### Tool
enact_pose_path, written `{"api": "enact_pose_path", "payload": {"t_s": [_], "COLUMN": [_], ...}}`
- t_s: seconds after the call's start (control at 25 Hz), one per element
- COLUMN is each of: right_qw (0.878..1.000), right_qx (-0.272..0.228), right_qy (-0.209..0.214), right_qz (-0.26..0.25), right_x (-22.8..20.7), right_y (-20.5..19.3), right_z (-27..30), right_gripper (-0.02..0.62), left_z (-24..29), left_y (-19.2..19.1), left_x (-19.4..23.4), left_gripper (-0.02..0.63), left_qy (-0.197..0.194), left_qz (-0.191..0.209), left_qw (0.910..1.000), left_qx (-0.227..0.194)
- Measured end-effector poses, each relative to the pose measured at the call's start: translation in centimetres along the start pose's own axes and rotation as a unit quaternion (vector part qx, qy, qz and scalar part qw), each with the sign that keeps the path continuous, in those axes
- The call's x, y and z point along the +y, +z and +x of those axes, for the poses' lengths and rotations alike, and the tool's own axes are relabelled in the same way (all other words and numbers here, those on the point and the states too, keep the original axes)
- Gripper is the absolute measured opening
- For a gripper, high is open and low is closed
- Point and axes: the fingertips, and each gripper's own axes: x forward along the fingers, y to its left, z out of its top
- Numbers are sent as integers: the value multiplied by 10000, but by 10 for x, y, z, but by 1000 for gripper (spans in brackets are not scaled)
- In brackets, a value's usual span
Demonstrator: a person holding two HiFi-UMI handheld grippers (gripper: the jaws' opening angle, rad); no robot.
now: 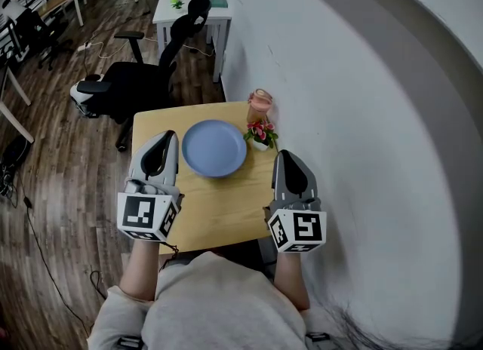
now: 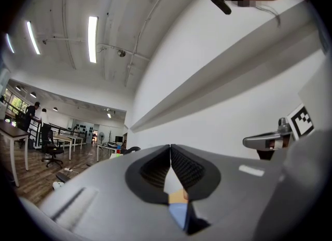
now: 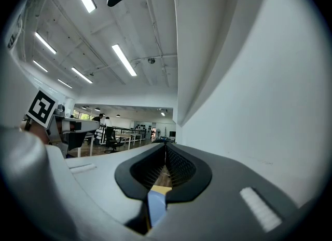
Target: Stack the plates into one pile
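Observation:
A round blue plate lies flat on the small wooden table, toward its far side. My left gripper hovers just left of the plate, shut and holding nothing. On the plate's right, nearer the wall, my right gripper is likewise shut and empty. In the left gripper view the jaws meet in a closed line, with a sliver of the blue plate below them. The right gripper view shows its jaws closed too, with a strip of the plate beneath. Both grippers point slightly upward.
A pink lidded cup and a small pot of red flowers stand at the table's far right corner, beside the white wall. A black office chair stands beyond the table's far left edge.

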Motion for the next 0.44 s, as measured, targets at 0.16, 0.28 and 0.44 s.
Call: {"api": "enact_pose_path", "payload": {"t_s": [0.16,0.28,0.44], "right_qw": [10000,10000,10000], "right_qx": [-33,-55,-70], "right_qy": [11,12,16], "right_qz": [-3,17,41], "right_x": [0,-1,-2], "right_y": [2,3,4], "right_z": [-1,0,3], "right_gripper": [5,5,5], "left_z": [0,1,3], "left_y": [1,2,2], "left_x": [-1,1,3], "left_gripper": [60,60,60], "left_qy": [-4,11,40], "left_qz": [-24,-33,-4], "left_qw": [10000,10000,10000], "left_qx": [-11,-14,-5]}}
